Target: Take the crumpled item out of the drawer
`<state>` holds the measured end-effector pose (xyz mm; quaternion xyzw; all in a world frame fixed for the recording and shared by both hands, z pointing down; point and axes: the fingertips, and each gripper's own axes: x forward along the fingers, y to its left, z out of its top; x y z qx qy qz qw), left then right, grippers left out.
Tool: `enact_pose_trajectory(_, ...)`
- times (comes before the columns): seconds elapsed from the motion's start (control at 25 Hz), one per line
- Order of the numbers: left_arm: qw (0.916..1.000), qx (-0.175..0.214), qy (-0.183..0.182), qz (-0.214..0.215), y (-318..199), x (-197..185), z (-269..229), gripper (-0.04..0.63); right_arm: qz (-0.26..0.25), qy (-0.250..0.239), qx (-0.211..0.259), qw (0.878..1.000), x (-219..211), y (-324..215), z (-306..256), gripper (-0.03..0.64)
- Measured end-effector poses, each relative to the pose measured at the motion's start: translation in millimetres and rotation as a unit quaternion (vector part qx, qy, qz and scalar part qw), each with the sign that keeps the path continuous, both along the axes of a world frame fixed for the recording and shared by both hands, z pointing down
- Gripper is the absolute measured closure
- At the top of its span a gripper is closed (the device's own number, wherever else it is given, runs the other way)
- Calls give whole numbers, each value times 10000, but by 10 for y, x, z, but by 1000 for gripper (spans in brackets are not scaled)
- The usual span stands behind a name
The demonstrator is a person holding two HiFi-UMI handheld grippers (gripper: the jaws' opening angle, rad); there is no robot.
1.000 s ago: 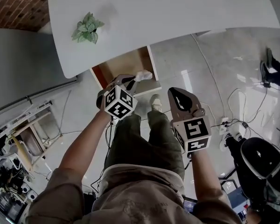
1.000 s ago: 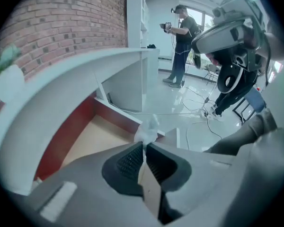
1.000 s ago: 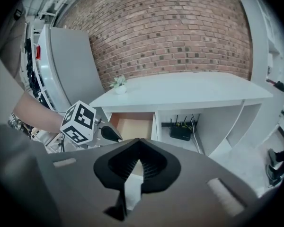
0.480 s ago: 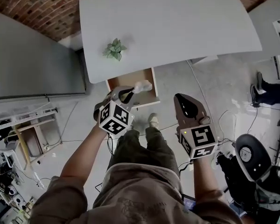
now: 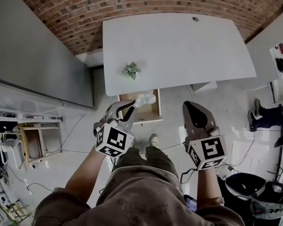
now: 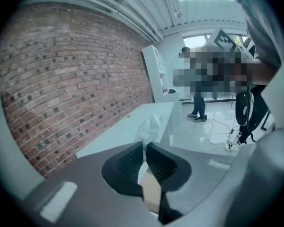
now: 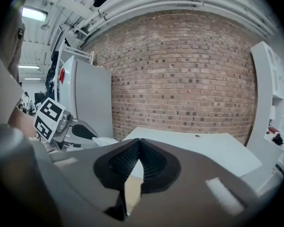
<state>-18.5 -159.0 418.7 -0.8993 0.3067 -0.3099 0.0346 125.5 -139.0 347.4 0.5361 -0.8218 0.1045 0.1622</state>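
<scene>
A crumpled white paper [image 5: 145, 99] sticks out of my left gripper [image 5: 133, 103], which is shut on it and held up above the open wooden drawer [image 5: 153, 111] under the white table [image 5: 179, 51]. In the left gripper view the crumpled paper [image 6: 149, 128] rises from between the closed jaws. My right gripper [image 5: 193, 108] hangs to the right of the drawer, shut with nothing in it; its jaws meet at the tip in the right gripper view [image 7: 139, 141]. That view also shows the left gripper [image 7: 87, 134] with the paper [image 7: 104, 141].
A small potted plant [image 5: 131, 70] stands on the table near its front edge. A brick wall [image 5: 132, 4] runs behind the table and a grey partition [image 5: 37, 65] stands at the left. Cables and gear lie on the floor at the right, where a person [image 5: 269, 114] stands.
The head camera has pulled back and up, so the table and drawer look smaller and farther. My left gripper still holds the crumpled paper, lifted above the drawer. The right gripper stays shut.
</scene>
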Motion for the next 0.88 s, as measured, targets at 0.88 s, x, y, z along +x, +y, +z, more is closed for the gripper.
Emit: enact_pose_trajectory(0.88, 9696, 2162, 699, -911, 172, -856, -2320, 574, -823, -543, 1783, 9790, -630, 267, -1858, 589)
